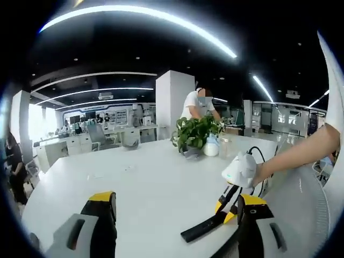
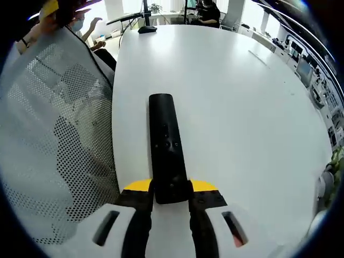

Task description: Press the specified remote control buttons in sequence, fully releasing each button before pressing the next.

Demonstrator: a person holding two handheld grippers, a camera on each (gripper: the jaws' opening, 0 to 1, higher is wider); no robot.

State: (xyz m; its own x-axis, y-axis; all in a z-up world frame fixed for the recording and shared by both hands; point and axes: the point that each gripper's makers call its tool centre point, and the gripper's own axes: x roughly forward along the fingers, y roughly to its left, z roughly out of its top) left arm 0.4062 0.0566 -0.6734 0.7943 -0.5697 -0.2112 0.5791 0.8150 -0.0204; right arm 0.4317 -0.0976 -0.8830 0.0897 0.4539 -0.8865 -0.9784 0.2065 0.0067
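The step in hand looks like the set-up for the first press: the remote control (image 2: 167, 153) is clamped at its near end between the jaws of the right gripper (image 2: 171, 200), its long black body running out toward 12 o'clock in the right gripper view, low over the white worktop (image 2: 242, 107). A small cluster of buttons shows about halfway along its face; which one is specified cannot be read from here.

In the left gripper view the same remote (image 1: 207, 227) sits at about 5 o'clock, slanting above the worktop edge, with the yellow-tipped right gripper (image 1: 228, 207) closed on its far end and a person's hand (image 1: 242, 171) on that tool above it. The left gripper (image 1: 177, 207) stands wide, its two jaws far apart at the bottom of its view, holding nothing and touching nothing; the remote lies off to the right of its gap, not between the jaws.

My judgement is that no button is being pressed yet. The next move calls for bringing one left jaw tip over the button cluster and pushing squarely down while the right gripper keeps the body from tipping, then lifting fully clear before the following press

A potted plant (image 1: 194, 134) and a white bottle (image 1: 211, 145) stand well apart toward 12 o'clock
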